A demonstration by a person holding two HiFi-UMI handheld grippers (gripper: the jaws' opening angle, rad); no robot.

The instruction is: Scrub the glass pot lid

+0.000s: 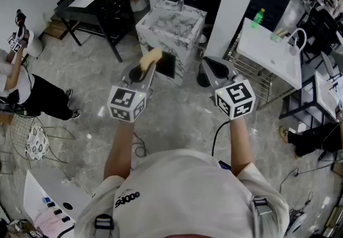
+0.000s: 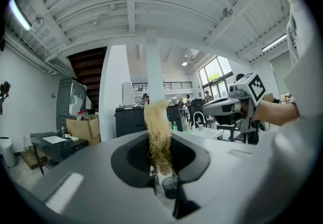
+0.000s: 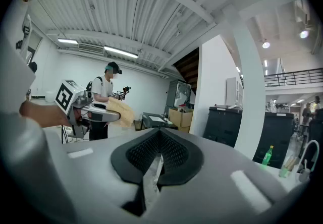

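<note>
Near the sink [image 1: 155, 38], left gripper [image 1: 143, 68] pinches a scrubber [image 1: 150, 57], right gripper [image 1: 208, 64] closed, empty; lid unseen, likely needs finding first.

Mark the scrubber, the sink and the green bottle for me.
Scrubber [image 2: 157, 127]: left gripper view, its middle, between the jaws.
Sink [image 1: 166, 42]: head view, marbled front wall.
Green bottle [image 1: 258, 17]: head view, its body.

Coarse, stringy yellow scrubber [image 2: 158, 127] pinched in the left gripper [image 2: 161, 160], which is matt grey plastic with black ribbed pads [image 2: 134, 155], like the right gripper [image 3: 157, 160]. Beneath both claws, a glossy marble-look floor [image 1: 177, 124].
</note>
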